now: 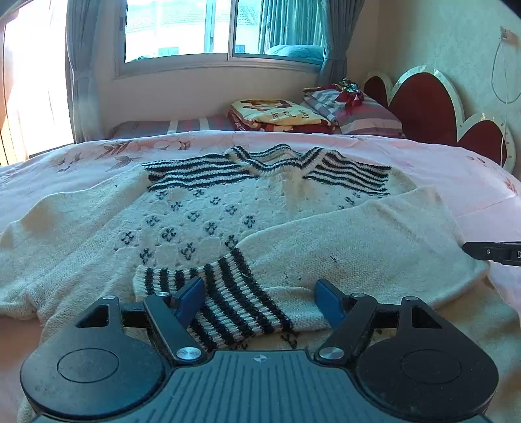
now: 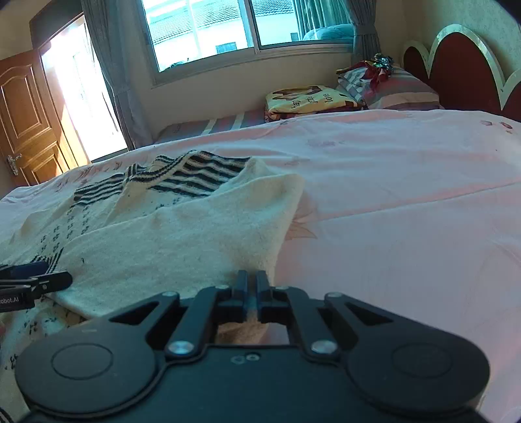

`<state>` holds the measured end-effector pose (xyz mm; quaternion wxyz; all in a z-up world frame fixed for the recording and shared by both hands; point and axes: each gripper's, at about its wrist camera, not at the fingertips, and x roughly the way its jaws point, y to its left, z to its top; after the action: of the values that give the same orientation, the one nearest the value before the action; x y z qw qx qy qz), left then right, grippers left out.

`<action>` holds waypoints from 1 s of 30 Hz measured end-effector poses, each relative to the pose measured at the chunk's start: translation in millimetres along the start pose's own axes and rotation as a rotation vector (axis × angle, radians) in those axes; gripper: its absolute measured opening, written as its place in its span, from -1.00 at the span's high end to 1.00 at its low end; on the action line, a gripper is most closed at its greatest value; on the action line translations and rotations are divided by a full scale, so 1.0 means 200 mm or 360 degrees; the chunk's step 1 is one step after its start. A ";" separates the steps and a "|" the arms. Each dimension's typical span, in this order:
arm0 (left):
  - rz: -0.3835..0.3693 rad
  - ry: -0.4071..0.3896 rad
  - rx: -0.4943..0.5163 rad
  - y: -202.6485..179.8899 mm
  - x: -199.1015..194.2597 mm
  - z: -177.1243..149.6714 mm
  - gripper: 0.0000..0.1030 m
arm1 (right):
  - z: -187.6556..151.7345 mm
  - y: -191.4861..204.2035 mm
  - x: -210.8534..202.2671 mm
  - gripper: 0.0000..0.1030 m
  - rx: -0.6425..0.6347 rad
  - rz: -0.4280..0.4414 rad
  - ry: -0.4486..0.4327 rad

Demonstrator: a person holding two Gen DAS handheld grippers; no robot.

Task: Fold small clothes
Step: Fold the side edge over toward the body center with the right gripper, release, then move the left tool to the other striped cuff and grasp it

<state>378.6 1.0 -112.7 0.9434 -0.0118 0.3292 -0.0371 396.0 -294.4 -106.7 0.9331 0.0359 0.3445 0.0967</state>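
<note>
The left gripper (image 1: 260, 301) stands spread over the striped cuff (image 1: 215, 293) of the sleeve laid across the knitted sweater (image 1: 202, 208), touching nothing, while the right gripper (image 2: 251, 286) is pressed together on the sweater's cream edge just ahead of it. The sleeve fold looks done, so next that pinched side wants carrying over the body. Beyond lie the pink bed (image 2: 407, 195), folded blankets (image 1: 276, 114) and a window (image 1: 202, 29).

Knitted wool sweater (image 1: 228, 214), fuzzy and matt, with ribbed striped cuff (image 1: 224, 293). Smooth pink cotton bedsheet (image 2: 407, 195). Matt black plastic left gripper (image 1: 260, 302) with blue pads and shiny metal rivets. Varnished wooden door (image 2: 26, 120).
</note>
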 end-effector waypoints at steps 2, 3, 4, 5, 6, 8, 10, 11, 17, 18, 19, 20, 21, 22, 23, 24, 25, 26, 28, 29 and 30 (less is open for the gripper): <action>0.0001 -0.0013 -0.0020 0.01 -0.03 0.01 -0.44 | 0.01 0.03 -0.06 0.76 0.0006 0.0000 -0.0058; 0.0009 -0.0009 -0.0025 0.01 -0.05 0.01 -0.44 | 0.02 0.04 -0.09 0.76 0.0005 0.0015 -0.0089; 0.0020 0.0003 -0.0026 0.02 -0.06 0.01 -0.44 | 0.02 0.06 -0.11 0.75 -0.0005 0.0019 -0.0111; 0.0037 0.0017 -0.0024 0.02 -0.06 0.00 -0.44 | 0.01 0.07 -0.13 0.72 -0.0015 0.0018 -0.0119; 0.0047 0.0028 -0.0018 0.02 -0.07 0.00 -0.44 | 0.00 0.09 -0.13 0.71 -0.0026 0.0024 -0.0115; 0.0057 0.0053 -0.0014 0.03 -0.06 -0.02 -0.44 | -0.03 0.12 -0.11 0.69 -0.0045 0.0010 -0.0076; 0.0058 0.0043 -0.0010 0.03 -0.05 -0.04 -0.44 | -0.06 0.14 -0.07 0.67 -0.0054 -0.0024 -0.0028; 0.0058 0.0041 -0.0009 0.03 -0.06 -0.04 -0.44 | -0.07 0.14 -0.07 0.66 -0.0058 -0.0039 -0.0043; 0.0043 0.0026 0.0017 0.03 -0.05 -0.05 -0.44 | -0.07 0.20 -0.03 0.62 -0.0095 -0.0140 -0.0030; 0.0040 0.0027 0.0019 0.03 -0.05 -0.05 -0.45 | -0.07 0.20 -0.02 0.61 -0.0102 -0.0151 -0.0033; 0.0037 0.0029 0.0021 0.03 -0.05 -0.05 -0.45 | -0.08 0.20 -0.02 0.61 -0.0104 -0.0160 -0.0037; 0.0034 0.0032 0.0023 0.04 -0.04 -0.05 -0.46 | -0.08 0.20 -0.01 0.61 -0.0102 -0.0166 -0.0039; 0.0030 0.0037 0.0025 0.04 -0.04 -0.05 -0.46 | -0.08 0.21 -0.01 0.61 -0.0101 -0.0176 -0.0038; 0.0027 0.0044 0.0030 0.04 -0.04 -0.04 -0.46 | -0.07 0.21 -0.01 0.60 -0.0102 -0.0189 -0.0033; 0.0023 0.0048 0.0036 0.04 -0.04 -0.04 -0.47 | -0.07 0.22 -0.01 0.60 -0.0110 -0.0205 -0.0026; 0.0020 0.0050 0.0041 0.04 -0.04 -0.04 -0.50 | -0.07 0.23 -0.01 0.60 -0.0125 -0.0222 -0.0021; 0.0016 0.0048 0.0046 0.04 -0.04 -0.04 -0.51 | -0.07 0.24 0.00 0.60 -0.0139 -0.0238 -0.0017; 0.0010 0.0042 0.0051 0.05 -0.03 -0.04 -0.53 | -0.07 0.25 0.00 0.59 -0.0152 -0.0257 -0.0011; -0.0004 0.0030 0.0058 0.06 -0.03 -0.05 -0.56 | -0.06 0.27 0.01 0.59 -0.0171 -0.0286 0.0010; -0.0011 0.0027 0.0062 0.06 -0.03 -0.05 -0.57 | -0.05 0.27 0.01 0.59 -0.0170 -0.0295 0.0022; -0.0017 0.0027 0.0066 0.06 -0.03 -0.05 -0.58 | -0.05 0.27 0.01 0.59 -0.0160 -0.0299 0.0032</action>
<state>368.4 14.1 -118.2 0.9404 0.0063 0.3364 -0.0491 383.2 -240.1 -108.0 0.9351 -0.0445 0.3505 0.0263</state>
